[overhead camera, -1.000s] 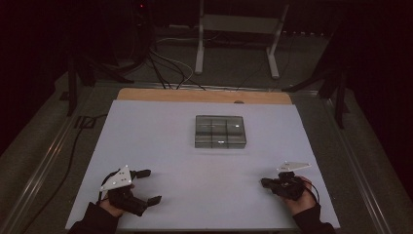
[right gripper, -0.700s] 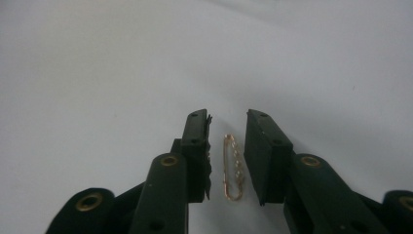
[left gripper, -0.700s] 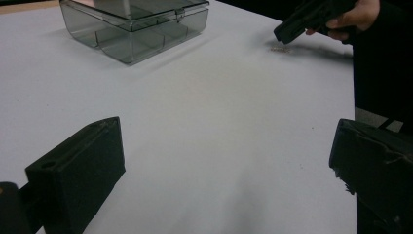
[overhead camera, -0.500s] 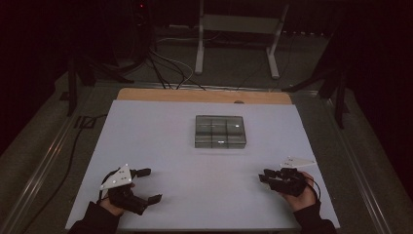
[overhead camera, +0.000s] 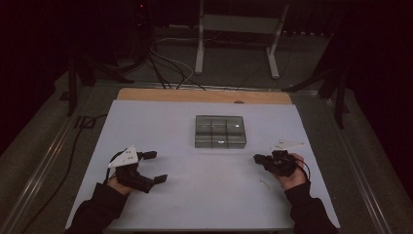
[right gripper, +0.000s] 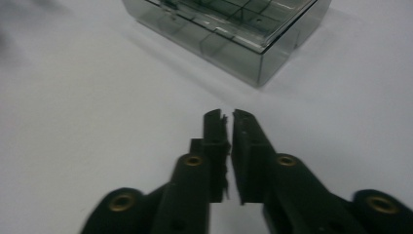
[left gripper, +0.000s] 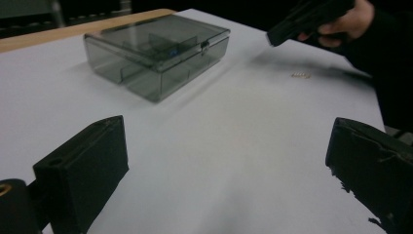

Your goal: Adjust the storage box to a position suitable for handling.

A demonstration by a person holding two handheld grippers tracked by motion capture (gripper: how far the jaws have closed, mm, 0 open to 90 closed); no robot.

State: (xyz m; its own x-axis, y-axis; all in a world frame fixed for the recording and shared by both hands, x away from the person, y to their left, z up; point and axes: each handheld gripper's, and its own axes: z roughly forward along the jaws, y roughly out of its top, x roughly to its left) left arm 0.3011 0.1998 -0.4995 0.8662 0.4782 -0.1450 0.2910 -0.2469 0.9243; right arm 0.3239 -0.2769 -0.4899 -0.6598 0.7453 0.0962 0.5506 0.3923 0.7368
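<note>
Sitting closed on the white counter, a smoky clear compartment box lies a little beyond the middle, toward the far edge. Its lid is down, with a small latch on the side wall; the dividers inside show through the lid. What the compartments hold I cannot tell. In the left gripper view the box stands well beyond the fingers, with bare counter between. In the right gripper view the box lies just ahead of the fingertips, apart from them.

The right gripper hovers near the box's right front corner, pointing left toward it. Its fingers are together, only a hairline slit between them and nothing caught there; they have just been closing. The right hand wraps the body from behind.

The left gripper is near the counter's left front part, well apart from the box. Its fingers are spread wide and empty, bare counter between them. The left hand grips the body, dark sleeve behind.

A small pale thin object lies on the counter just before the right hand; it is too small to identify. A wooden strip runs along the counter's far edge.
</note>
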